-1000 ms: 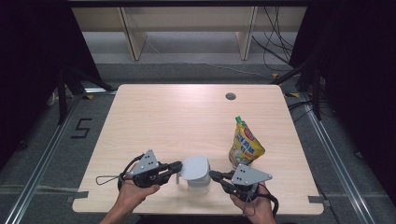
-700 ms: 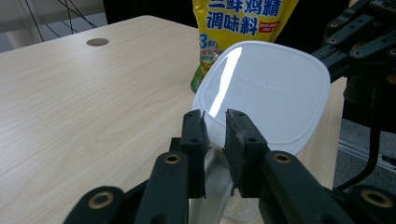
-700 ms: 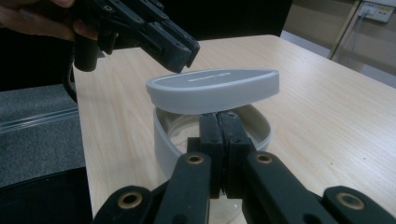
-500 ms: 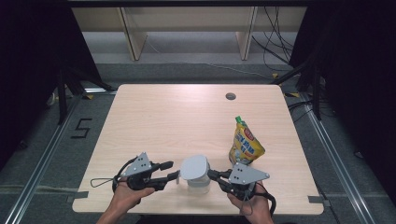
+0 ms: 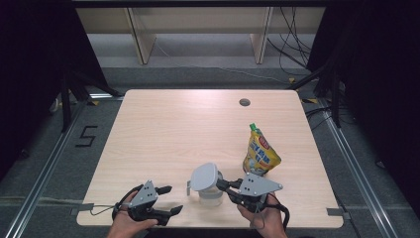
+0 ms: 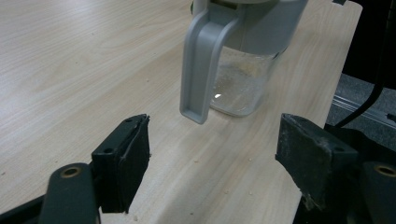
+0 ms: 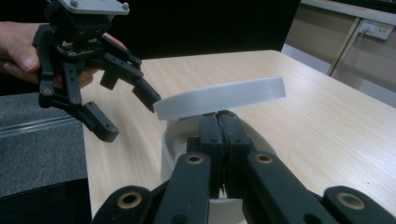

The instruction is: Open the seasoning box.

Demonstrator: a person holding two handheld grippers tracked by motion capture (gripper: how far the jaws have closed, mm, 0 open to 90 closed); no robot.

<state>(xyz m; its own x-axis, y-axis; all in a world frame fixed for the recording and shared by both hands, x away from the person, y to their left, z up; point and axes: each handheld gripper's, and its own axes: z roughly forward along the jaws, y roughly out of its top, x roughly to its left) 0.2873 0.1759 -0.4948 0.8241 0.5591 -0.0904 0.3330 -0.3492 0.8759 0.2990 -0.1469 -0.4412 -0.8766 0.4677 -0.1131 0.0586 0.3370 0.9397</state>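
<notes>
A clear jug [image 5: 211,196] with a grey handle [image 6: 201,70] stands near the table's front edge. Its grey lid [image 5: 204,176] is tilted up. My right gripper [image 5: 221,184] comes in from the right, and its jaws [image 7: 223,122] are pressed together just under the raised lid [image 7: 219,97], on the lid's edge at the jug's rim. My left gripper [image 5: 172,199] is left of the jug and apart from it. Its jaws have just been opening and now stand wide [image 6: 215,144] with nothing between them; the handle is a little ahead of them.
A yellow stand-up pouch [image 5: 260,153] with a green cap stands just right of and behind the jug. The wooden table [image 5: 173,129] has a cable hole [image 5: 244,102] at the back right. Both hands sit close to the front edge.
The left gripper let go of the jug's handle, opened wide and drew back left and down toward the front edge. The right gripper and the raised lid stayed put.
</notes>
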